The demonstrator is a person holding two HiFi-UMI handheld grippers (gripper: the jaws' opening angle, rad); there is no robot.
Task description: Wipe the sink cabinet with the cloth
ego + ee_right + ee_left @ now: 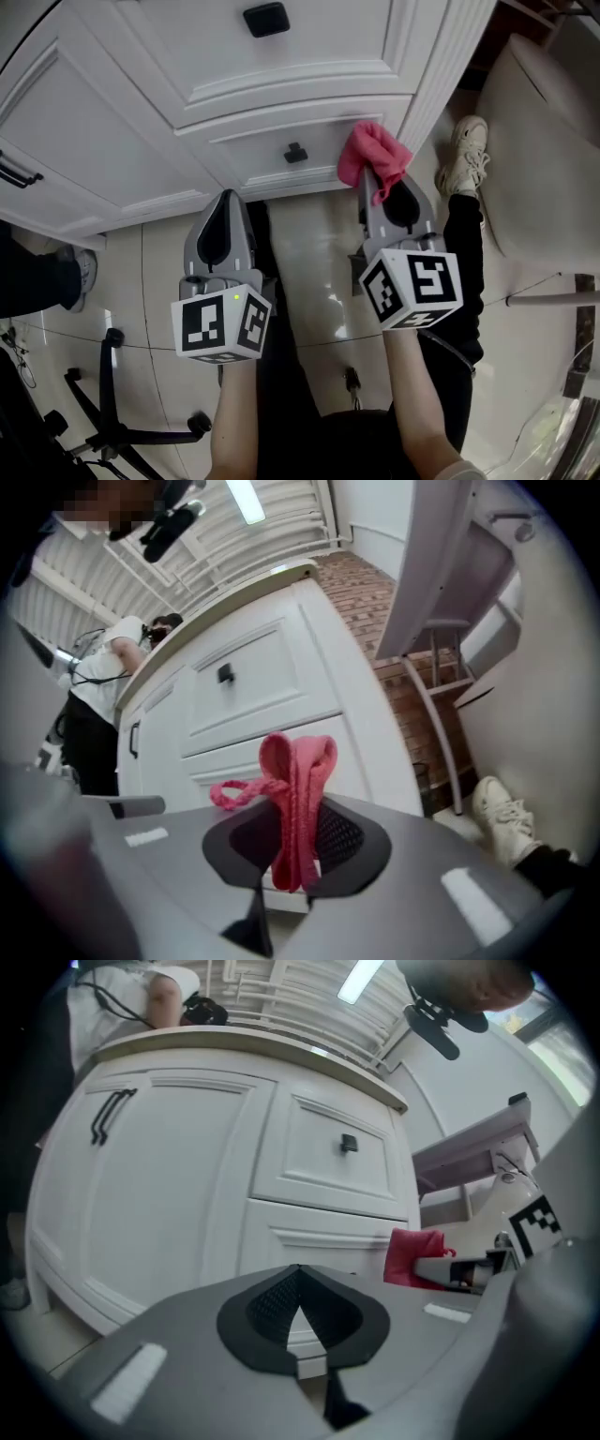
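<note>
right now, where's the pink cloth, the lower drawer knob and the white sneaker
pink cloth (371, 156): head view, middle of the bunched fabric.
lower drawer knob (296, 153): head view, the knob's dark face.
white sneaker (465, 155): head view, on the laces.

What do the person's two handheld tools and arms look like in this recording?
The grey two-jaw left tool and the matching right tool have black textured pads and each carries a white cube with black square markers. A green light shows on the left cube. The forearms are unsleeved.
</note>
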